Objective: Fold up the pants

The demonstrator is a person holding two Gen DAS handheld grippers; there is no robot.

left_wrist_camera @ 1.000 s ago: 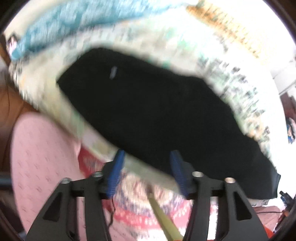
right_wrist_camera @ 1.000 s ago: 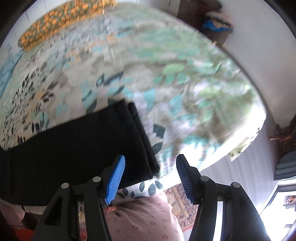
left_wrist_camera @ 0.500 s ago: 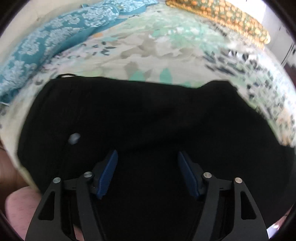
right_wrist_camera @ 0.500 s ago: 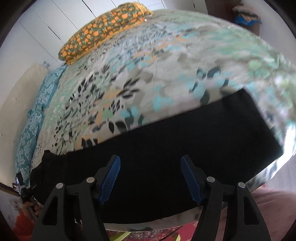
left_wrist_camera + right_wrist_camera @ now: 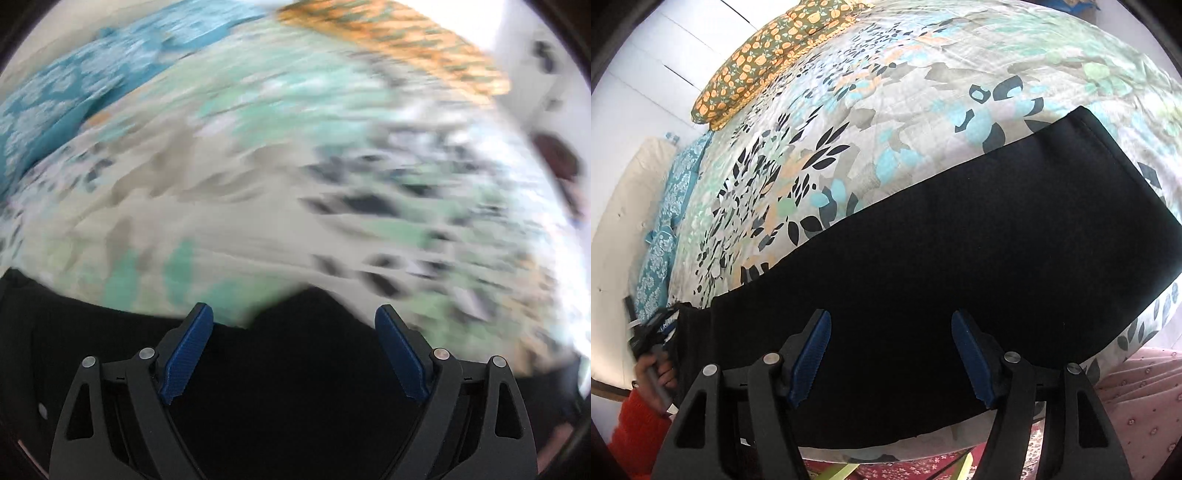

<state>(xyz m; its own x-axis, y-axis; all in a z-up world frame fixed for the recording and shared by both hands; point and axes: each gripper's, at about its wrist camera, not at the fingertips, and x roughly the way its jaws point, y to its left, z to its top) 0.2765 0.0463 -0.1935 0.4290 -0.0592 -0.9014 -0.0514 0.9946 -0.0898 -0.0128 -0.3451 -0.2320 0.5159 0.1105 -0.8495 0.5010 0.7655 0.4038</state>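
Black pants lie flat along the near edge of a floral bedsheet, legs together, hems at the right. My right gripper is open and empty above the middle of the legs. My left gripper is open and empty over the waist end of the pants, near their far edge. The left wrist view is motion-blurred. The left gripper also shows in the right wrist view at the far left, held in a hand.
An orange patterned pillow lies at the far side of the bed. Teal patterned pillows line the left side. A white wall stands behind. A red patterned rug lies below the bed's near edge.
The left gripper has swung forward, so that the pants now fill only the bottom of its view. The right gripper has shifted left along the legs, toward the middle.
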